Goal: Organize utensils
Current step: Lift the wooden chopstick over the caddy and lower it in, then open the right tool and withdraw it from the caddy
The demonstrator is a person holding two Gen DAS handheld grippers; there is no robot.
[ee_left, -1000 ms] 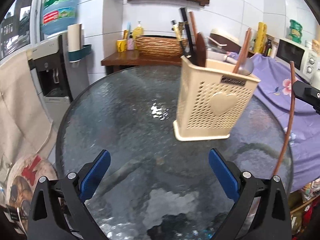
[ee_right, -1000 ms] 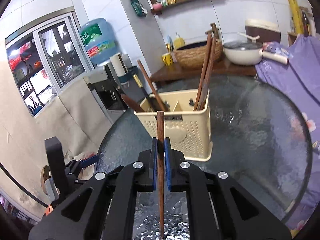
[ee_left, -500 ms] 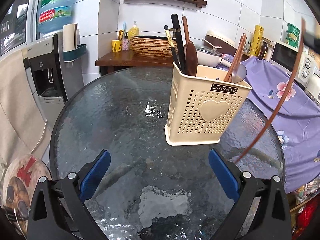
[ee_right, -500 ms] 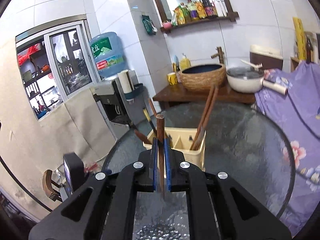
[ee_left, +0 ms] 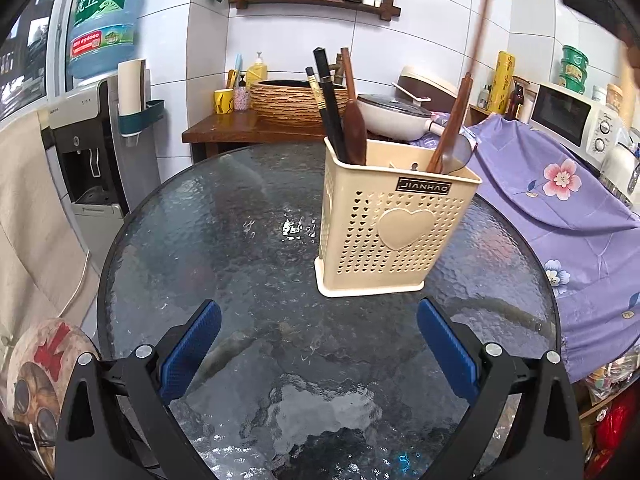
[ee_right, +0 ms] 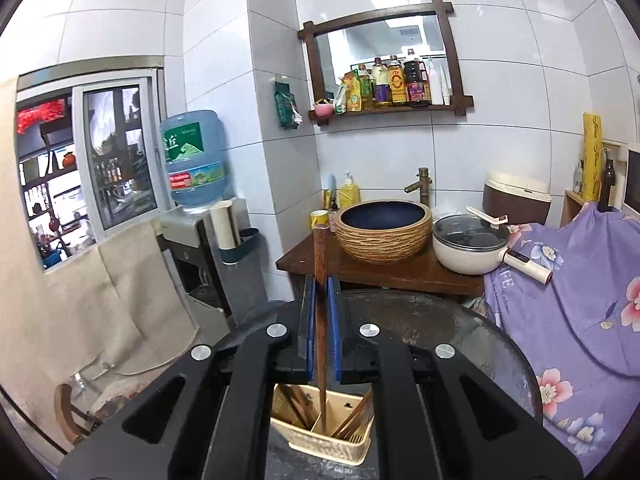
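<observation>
A cream perforated utensil holder (ee_left: 394, 224) stands on the round glass table (ee_left: 224, 240), holding black chopsticks, a dark wooden spoon and brown chopsticks. My left gripper (ee_left: 318, 344) is open and empty, low over the table in front of the holder. My right gripper (ee_right: 320, 324) is shut on a brown wooden chopstick (ee_right: 320, 280), held upright above the holder (ee_right: 326, 432), its lower tip pointing into a compartment. In the left wrist view the chopstick (ee_left: 480, 16) hangs blurred above the holder's right side.
A wooden stand with a woven basin (ee_right: 382, 232) and a white pot (ee_right: 470, 244) stands behind the table. A water dispenser (ee_left: 96, 136) is at the left. A purple flowered cloth (ee_left: 560, 200) covers things at the right, with a microwave (ee_left: 572, 120) behind.
My right gripper has risen and swung over the holder, turning the chopstick upright above it. The left gripper stays open, with its view shifted slightly back from the holder.
</observation>
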